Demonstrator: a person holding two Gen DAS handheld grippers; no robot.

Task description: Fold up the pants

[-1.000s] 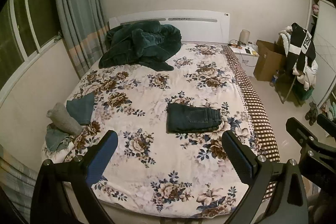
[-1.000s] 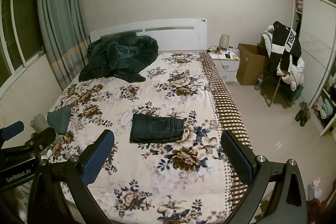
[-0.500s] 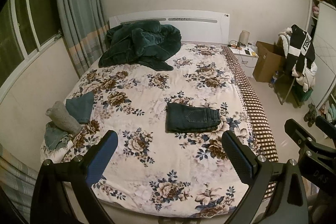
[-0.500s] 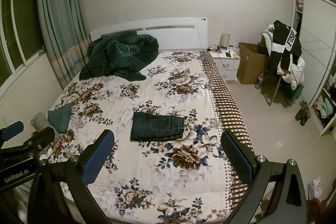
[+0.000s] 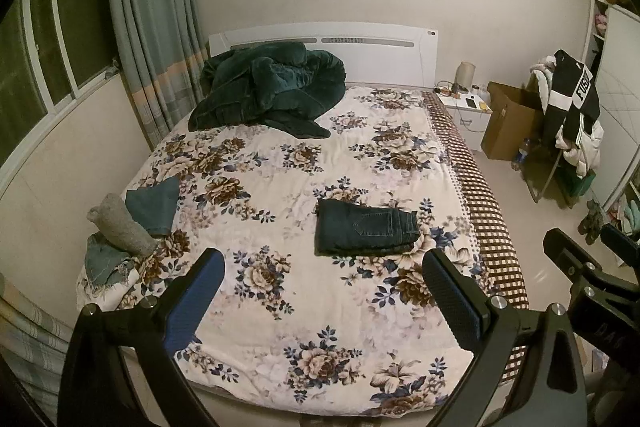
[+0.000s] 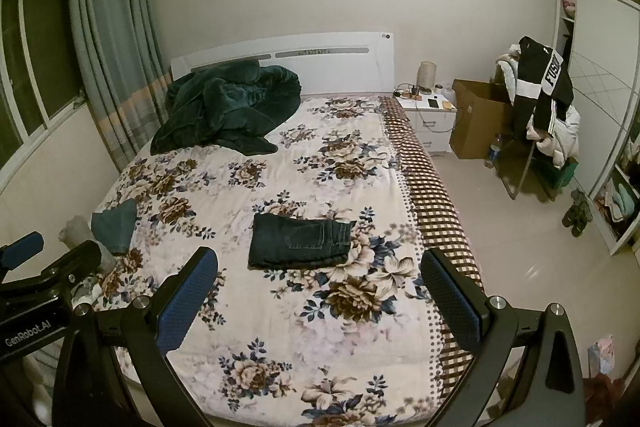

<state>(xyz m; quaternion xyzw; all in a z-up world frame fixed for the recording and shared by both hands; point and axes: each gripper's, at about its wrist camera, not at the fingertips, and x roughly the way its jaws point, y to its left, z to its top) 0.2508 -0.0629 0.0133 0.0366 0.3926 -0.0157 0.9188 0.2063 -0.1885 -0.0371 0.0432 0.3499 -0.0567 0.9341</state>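
Both tools spread, holding nothing: left tool (image 5: pixel 322 285), right tool (image 6: pixel 318 277), above the bed's (image 5: pixel 280 323) foot edge. Folded pants (image 5: pixel 364 227) mid-bed, nearer its right edge; bare quilt all round them.

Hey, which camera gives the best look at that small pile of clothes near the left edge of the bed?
The left wrist view. There the grey rolled cloth and teal folded pieces lie fully in sight on the floral bedspread. In the right wrist view the pile sits at the frame edge, partly hidden behind the left gripper.
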